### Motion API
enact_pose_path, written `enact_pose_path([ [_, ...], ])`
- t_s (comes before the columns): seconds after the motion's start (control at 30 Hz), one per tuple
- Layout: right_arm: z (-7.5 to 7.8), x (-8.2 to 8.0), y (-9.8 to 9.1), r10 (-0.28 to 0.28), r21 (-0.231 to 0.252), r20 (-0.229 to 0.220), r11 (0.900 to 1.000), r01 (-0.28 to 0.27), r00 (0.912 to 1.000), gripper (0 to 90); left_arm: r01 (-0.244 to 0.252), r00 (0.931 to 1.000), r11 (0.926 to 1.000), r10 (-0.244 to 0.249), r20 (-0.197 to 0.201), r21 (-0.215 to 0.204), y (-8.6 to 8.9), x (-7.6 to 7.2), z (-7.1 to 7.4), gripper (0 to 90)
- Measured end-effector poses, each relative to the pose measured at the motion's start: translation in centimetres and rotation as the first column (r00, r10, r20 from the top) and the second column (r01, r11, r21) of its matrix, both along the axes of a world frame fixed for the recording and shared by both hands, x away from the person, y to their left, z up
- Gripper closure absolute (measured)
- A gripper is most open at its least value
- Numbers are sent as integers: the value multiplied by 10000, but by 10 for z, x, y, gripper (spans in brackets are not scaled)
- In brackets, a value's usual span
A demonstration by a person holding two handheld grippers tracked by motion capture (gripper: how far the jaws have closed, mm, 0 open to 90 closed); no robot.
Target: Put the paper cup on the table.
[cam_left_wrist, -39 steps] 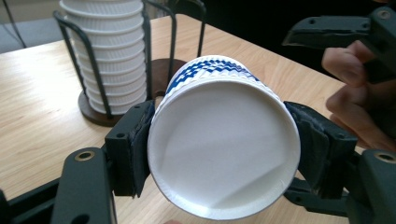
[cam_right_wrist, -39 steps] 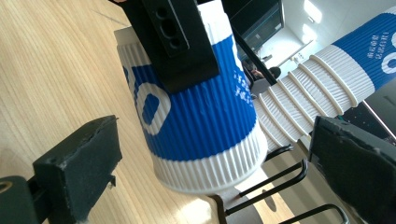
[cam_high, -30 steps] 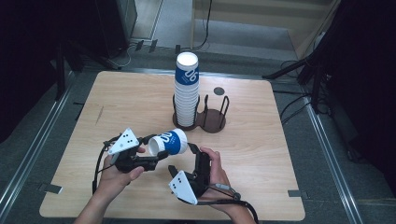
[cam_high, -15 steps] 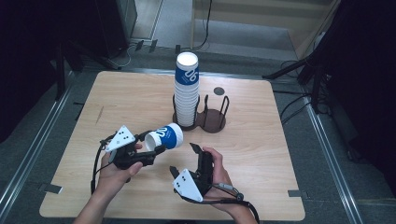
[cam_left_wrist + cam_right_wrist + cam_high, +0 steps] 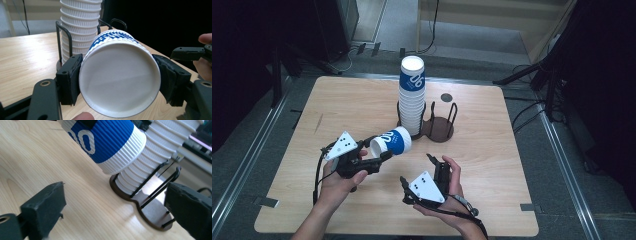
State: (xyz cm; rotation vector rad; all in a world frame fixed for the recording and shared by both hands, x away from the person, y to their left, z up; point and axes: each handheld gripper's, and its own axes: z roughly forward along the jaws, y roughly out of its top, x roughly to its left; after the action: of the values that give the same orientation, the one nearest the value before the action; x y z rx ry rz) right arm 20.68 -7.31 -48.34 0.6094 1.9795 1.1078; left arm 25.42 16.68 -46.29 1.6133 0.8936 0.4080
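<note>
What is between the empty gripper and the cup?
Nothing visible. The right gripper is open, with bare table between it and the cup, which the left gripper holds on its side.

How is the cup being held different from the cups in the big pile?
The held cup lies tipped on its side, gripped at its base end by the left hand-held gripper; the stacked cups stand upside down inside the wire holder. The held cup is single; the stacked cups nest in a tall tower. Both are ribbed, white and blue paper.

Wooden table (image 5: 362, 107): dark cup rack (image 5: 439, 131), small disc, perhaps cap (image 5: 446, 97).
</note>
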Motion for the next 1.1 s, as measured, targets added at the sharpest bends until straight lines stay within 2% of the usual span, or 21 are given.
enact_pose_path([
  [0.1, 3, 0, -4, -292, 437, -318, 9986, 306, 9991, 28, 21, 10000, 10000, -20, 52, -45, -3, 1, -1, 293],
  [0.17, 5, 0, -7, -429, 901, -587, 9948, 481, 9974, 29, -111, 9998, 9999, 112, 150, -121, -5, 2, -2, 292],
  [0.27, 8, 3, -12, -814, 1641, -997, 9817, 971, 9917, 35, -76, 9995, 9998, 81, 295, -166, -7, 1, -2, 292],
  [0.4, 13, 6, -19, -1279, 2695, -1702, 9477, 1710, 9771, 40, -61, 9992, 9992, 77, 388, -393, -9, 0, -2, 292],
  [0.53, 17, 6, -20, -1511, 3556, -2380, 9057, 2309, 9594, 41, -16, 9988, 9984, 43, 481, -564, -12, 0, -3, 293],
  [0.63, 16, 3, -16, -1969, 3692, -2588, 8845, 2852, 9457, 41, 107, 9989, 9972, -72, 464, -742, -15, 0, -4, 293],
  [0.73, 16, -1, -11, -2231, 3749, -2736, 8710, 3174, 9356, 41, 108, 9983, 9967, -61, 588, -804, -17, 0, -4, 293],
  [0.87, 15, -1, -12, -2275, 4130, -3184, 8405, 3506, 9203, 41, 160, 9976, 9951, -93, 693, -973, -19, -2, -4, 293],
  [0.97, 16, 2, -15, -2192, 4515, -3674, 8076, 3794, 9038, 41, 194, 9971, 9949, -120, 750, -988, -21, -3, -5, 293],
  [1.03, 19, 3, -17, -2050, 4843, -4063, 7780, 4001, 8904, 41, 204, 9968, 9948, -126, 788, -993, -22, -4, -6, 293],
  [1.1, 21, 5, -17, -1972, 5046, -4242, 7590, 4115, 8839, 41, 180, 9965, 9948, -96, 834, -1004, -23, -5, -6, 293],
])
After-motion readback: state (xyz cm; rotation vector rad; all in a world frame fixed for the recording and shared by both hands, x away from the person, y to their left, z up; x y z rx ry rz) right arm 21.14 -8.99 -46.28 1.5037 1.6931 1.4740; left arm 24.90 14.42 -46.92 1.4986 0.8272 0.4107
